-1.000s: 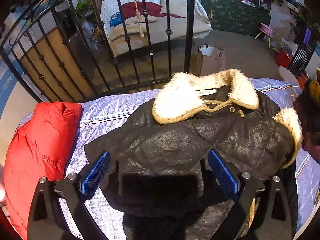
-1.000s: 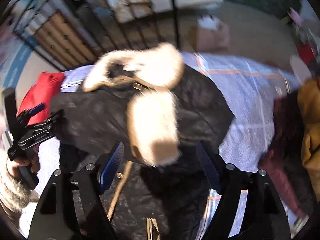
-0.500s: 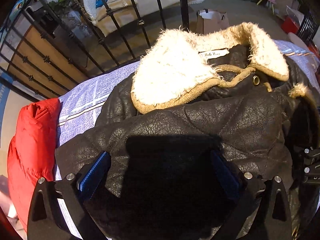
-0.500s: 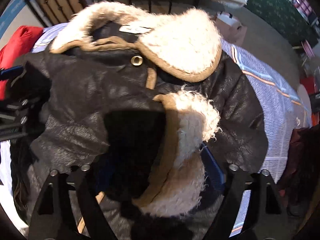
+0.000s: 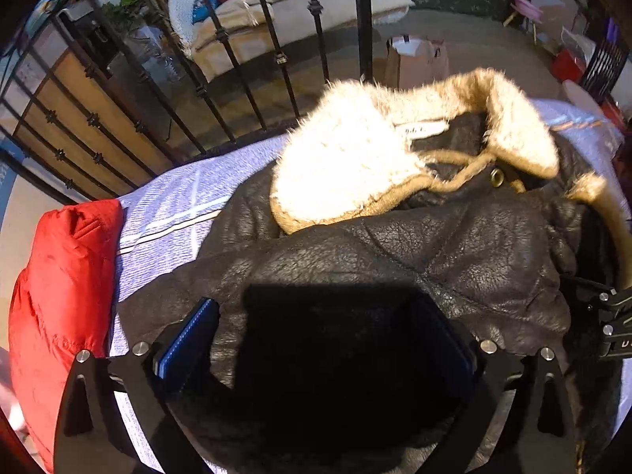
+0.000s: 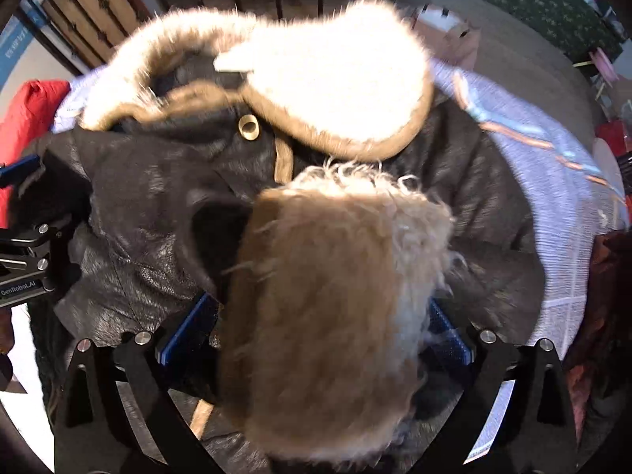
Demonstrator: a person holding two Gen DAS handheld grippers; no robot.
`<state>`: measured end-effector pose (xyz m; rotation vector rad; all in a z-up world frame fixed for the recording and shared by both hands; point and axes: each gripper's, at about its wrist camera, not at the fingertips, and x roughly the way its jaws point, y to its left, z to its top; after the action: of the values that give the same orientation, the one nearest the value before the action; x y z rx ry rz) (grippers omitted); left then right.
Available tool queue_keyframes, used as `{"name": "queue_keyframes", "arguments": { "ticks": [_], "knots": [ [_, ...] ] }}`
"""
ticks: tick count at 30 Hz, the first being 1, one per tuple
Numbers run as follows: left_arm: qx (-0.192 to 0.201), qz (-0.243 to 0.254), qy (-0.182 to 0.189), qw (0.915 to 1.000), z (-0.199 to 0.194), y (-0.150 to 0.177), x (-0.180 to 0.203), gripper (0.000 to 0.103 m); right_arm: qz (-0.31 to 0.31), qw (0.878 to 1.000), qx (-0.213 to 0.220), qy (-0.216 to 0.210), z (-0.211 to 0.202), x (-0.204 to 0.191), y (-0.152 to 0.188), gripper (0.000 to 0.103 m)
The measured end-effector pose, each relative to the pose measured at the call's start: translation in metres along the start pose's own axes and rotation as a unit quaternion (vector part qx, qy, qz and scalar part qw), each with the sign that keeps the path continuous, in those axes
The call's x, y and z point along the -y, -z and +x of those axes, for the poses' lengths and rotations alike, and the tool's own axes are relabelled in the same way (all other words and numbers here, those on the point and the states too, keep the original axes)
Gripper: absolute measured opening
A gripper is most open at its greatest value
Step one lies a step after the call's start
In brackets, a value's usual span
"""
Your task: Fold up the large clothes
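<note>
Both our grippers have dropped close onto the black jacket (image 5: 434, 252) on the bed (image 5: 177, 205). Our right gripper (image 6: 316, 328) has just been opening wide around the fur cuff (image 6: 335, 296); our left gripper (image 5: 316, 339) straddles the folded sleeve, wide. Sleeves look folded in; the body fold remains.

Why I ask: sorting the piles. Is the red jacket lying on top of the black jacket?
No, the red jacket lies beside the black jacket, on the striped sheet.
</note>
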<state>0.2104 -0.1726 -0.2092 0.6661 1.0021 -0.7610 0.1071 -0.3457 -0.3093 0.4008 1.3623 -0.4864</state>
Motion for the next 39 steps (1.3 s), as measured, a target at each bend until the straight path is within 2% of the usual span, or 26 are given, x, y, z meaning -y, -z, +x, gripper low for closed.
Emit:
{"name": "queue_keyframes", "arguments": {
  "ticks": [2, 5, 9, 13, 16, 20, 23, 26, 29, 33, 39],
  "knots": [
    [0.023, -0.017, -0.008, 0.9996, -0.021, 0.008, -0.009, 0.097, 0.005, 1.000, 0.014, 0.002, -0.016, -0.001, 0.003, 0.097],
    [0.038, -0.043, 0.000, 0.9983, -0.046, 0.029, -0.025, 0.097, 0.005, 0.999, 0.053, 0.000, -0.054, -0.002, 0.010, 0.097],
    [0.028, -0.054, -0.002, 0.9981, -0.065, 0.068, -0.047, 0.097, 0.009, 0.998, 0.069, -0.012, -0.080, -0.002, 0.025, 0.097],
    [-0.001, -0.073, 0.003, 0.9973, -0.078, 0.117, -0.073, 0.097, -0.003, 0.998, 0.066, -0.010, -0.095, 0.003, 0.055, 0.097],
    [-0.026, -0.078, -0.013, 0.9966, -0.086, 0.160, -0.088, 0.097, 0.011, 0.999, 0.045, -0.024, -0.096, 0.022, 0.093, 0.097],
    [-0.064, -0.108, 0.023, 0.9918, -0.095, 0.218, -0.098, 0.097, 0.036, 0.999, 0.003, -0.020, -0.084, 0.051, 0.155, 0.097],
    [-0.077, -0.113, 0.038, 0.9899, -0.096, 0.248, -0.094, 0.097, 0.060, 0.997, -0.043, -0.022, -0.070, 0.073, 0.211, 0.097],
    [-0.090, -0.115, 0.061, 0.9874, -0.091, 0.270, -0.086, 0.097, 0.109, 0.990, -0.080, -0.049, -0.063, 0.090, 0.267, 0.097],
    [-0.103, -0.096, 0.078, 0.9870, -0.082, 0.281, -0.073, 0.096, 0.139, 0.983, -0.097, -0.077, -0.058, 0.093, 0.299, 0.097],
    [-0.115, -0.068, 0.098, 0.9862, -0.076, 0.288, -0.057, 0.094, 0.160, 0.975, -0.107, -0.110, -0.050, 0.088, 0.322, 0.097],
    [-0.146, -0.052, 0.145, 0.9773, -0.065, 0.306, -0.042, 0.089, 0.181, 0.967, -0.118, -0.134, -0.037, 0.085, 0.346, 0.097]
  ]
}}
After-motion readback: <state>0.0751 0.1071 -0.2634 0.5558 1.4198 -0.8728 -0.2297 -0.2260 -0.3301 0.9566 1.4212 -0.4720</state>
